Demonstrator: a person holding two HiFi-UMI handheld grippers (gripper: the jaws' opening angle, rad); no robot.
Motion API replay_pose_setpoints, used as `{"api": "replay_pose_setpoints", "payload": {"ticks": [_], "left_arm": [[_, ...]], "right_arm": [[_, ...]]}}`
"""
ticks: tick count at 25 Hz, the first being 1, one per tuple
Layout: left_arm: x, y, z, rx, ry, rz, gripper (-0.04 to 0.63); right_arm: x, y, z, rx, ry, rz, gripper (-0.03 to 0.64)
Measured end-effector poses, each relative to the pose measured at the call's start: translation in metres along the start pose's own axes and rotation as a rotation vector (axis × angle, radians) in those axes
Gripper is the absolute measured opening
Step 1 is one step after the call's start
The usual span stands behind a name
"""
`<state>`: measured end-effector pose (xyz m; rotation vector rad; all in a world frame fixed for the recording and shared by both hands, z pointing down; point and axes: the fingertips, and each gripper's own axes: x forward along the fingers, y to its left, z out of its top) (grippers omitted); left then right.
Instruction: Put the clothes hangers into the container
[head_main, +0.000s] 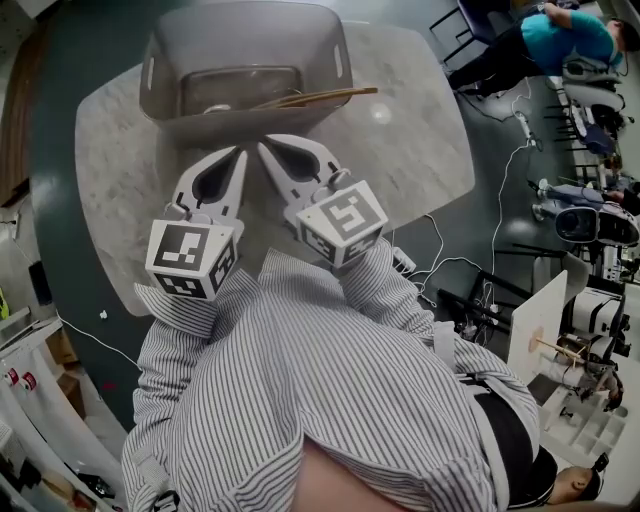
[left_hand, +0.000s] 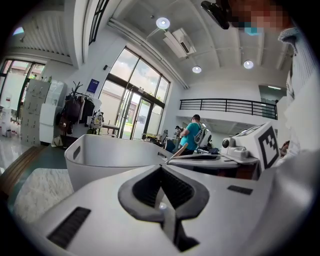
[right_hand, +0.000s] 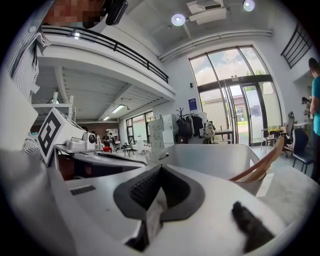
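- While the light-brown wooden clothes hangers (head_main: 320, 97) already lie inside the grey translucent plastic container (head_main: 160, 80), their arms lean on its right rim and stick out past it. How many there are I cannot tell.
- Seen from the right gripper view, the hangers (right_hand: 260, 165) are curved, smooth wood rising over the container's pale wall.
- The container has a slot handle in each end wall and stands at the far side of the pale marbled bench with rounded corners (head_main: 420, 140).
- The white left tongs (head_main: 238, 152) and the white right tongs (head_main: 268, 148) are held side by side just before the container's near wall. Each pair is pressed together, with nothing between its dark ribbed pads.
- Each pair carries a cube with black-and-white square markers (head_main: 190, 258).
- A blue sign (left_hand: 92, 86) hangs beside the tall glass doors, its print too small to read.
- The person's grey-and-white striped shirt (head_main: 330, 390) fills the near part of the head view.
- White cables (head_main: 500, 190) trail over the dark grey-green floor (head_main: 60, 120) to the right of the bench.
- A person in a teal top (head_main: 560, 35) is at the desks beyond, well apart from the bench.
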<state>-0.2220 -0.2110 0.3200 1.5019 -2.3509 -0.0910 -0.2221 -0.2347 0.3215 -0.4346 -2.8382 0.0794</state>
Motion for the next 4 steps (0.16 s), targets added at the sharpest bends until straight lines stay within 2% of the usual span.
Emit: {"api": "replay_pose_setpoints", "payload": {"ticks": [4], "left_arm": [[0.0027, 0.0005, -0.0018, 0.003, 0.012, -0.007, 0.009]], "right_arm": [[0.0014, -0.0034, -0.0053, 0.000, 0.014, 0.002, 0.014]]}}
